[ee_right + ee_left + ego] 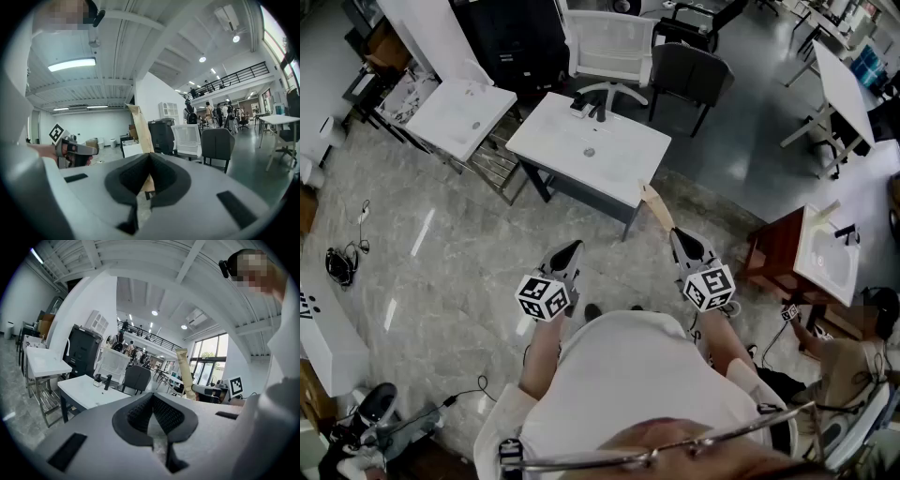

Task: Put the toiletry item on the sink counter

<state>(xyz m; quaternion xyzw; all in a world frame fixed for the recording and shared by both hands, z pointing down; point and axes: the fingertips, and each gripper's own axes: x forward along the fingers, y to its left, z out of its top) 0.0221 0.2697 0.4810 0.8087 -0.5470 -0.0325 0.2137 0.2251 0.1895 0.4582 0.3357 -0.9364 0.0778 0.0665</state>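
Observation:
The toiletry item is a beige tube [656, 207] that sticks up and forward from my right gripper [680, 236], whose jaws are shut on its lower end. In the right gripper view the tube [139, 129] rises from between the closed pads of the right gripper [149, 159]. My left gripper [572, 247] is level beside it, shut and holding nothing; in its own view the left gripper [152, 398] shows only bare pads. The white sink counter [562, 131] with a dark faucet [589, 109] stands ahead of both grippers, a step or two away.
A second white sink unit [441, 117] stands at the left and a wooden one [811, 262] at the right. A white chair [609, 47] and a dark chair [689, 75] are behind the sink counter. A person sits at the lower right [844, 366]. Cables lie on the floor [342, 262].

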